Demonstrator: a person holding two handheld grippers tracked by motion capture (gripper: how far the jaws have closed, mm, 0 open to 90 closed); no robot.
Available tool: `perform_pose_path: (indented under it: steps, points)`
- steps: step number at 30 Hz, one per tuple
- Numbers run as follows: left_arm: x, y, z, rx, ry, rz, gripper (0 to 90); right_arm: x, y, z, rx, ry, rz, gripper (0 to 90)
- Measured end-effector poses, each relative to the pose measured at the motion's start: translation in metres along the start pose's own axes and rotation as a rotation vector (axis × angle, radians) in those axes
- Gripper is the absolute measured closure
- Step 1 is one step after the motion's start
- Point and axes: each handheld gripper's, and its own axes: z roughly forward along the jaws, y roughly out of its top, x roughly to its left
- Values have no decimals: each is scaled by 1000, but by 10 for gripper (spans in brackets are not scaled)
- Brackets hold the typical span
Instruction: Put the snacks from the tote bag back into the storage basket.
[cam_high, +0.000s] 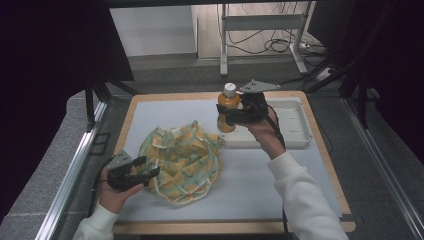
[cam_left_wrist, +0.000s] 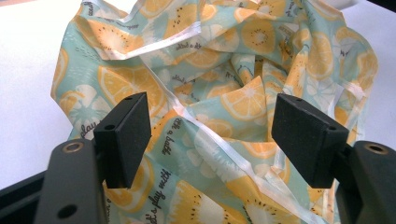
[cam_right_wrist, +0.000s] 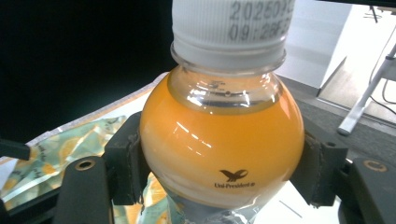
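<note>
A bottle of orange juice (cam_high: 227, 111) with a white cap is held upright above the table, between the tray and the bag; my right gripper (cam_high: 229, 114) is shut on its rounded body. In the right gripper view the bottle (cam_right_wrist: 222, 144) sits squeezed between both pads. A crumpled bag printed with orange slices (cam_high: 182, 161) lies on the white mat at the left. My left gripper (cam_high: 148, 173) rests at the bag's near-left edge, open. In the left gripper view its pads stand wide apart over the bag fabric (cam_left_wrist: 210, 116), pressing on nothing.
A white tray (cam_high: 292, 125) sits at the far right of the mat. The wooden table edge (cam_high: 330, 160) runs along the right. Beyond the table stand a metal frame leg (cam_high: 223, 45) and floor cables.
</note>
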Motion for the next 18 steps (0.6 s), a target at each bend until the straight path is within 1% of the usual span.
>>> perform_pose_path:
  steps: [4, 12, 18]
  points:
    - [0, 0, 0, 1, 0, 1, 290, -8, 1, 2, 3, -20, 12, 304]
    - [0, 0, -1, -3, -2, -1, 290, -17, 1, 6, 13, -48, 24, 304]
    - [1, 0, 0, 0, -2, 0, 290, -27, 1, 12, 25, -76, 35, 304]
